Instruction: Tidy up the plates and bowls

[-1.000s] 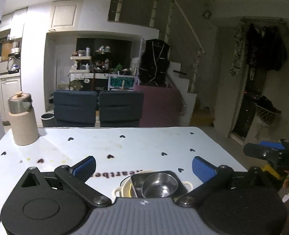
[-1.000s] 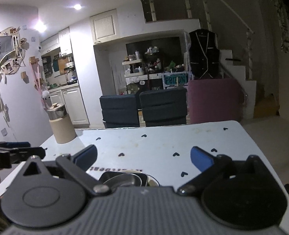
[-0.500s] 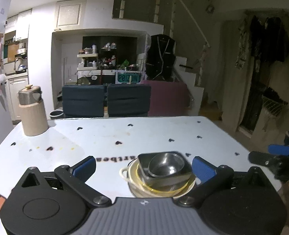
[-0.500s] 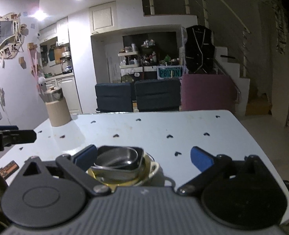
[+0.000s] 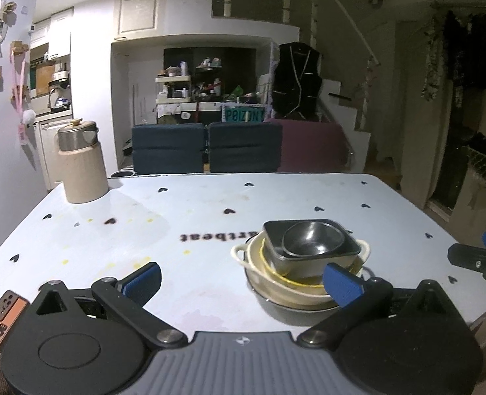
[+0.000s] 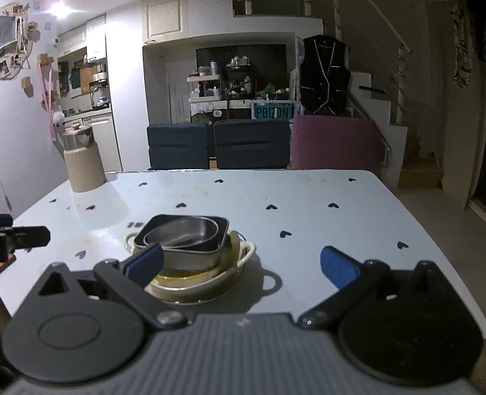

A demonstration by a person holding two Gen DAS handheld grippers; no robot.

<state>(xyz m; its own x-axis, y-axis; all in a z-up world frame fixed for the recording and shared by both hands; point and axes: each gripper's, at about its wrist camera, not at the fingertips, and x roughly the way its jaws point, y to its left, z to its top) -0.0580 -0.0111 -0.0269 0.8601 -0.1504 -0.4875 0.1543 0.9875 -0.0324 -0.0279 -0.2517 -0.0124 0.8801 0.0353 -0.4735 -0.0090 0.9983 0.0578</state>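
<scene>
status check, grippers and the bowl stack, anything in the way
Left gripper open, empty. Right gripper open, empty. Bowl stack nested on table, untouched by either. Beige canister far corner, not in the way.

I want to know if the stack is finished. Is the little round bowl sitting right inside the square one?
Touching. In the left wrist view the round bowl sits nested inside the square bowl, its rim against the walls with no gap; the right wrist view shows the same.

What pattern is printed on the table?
Small dark hearts on the white table; clearest in the right wrist view.
</scene>
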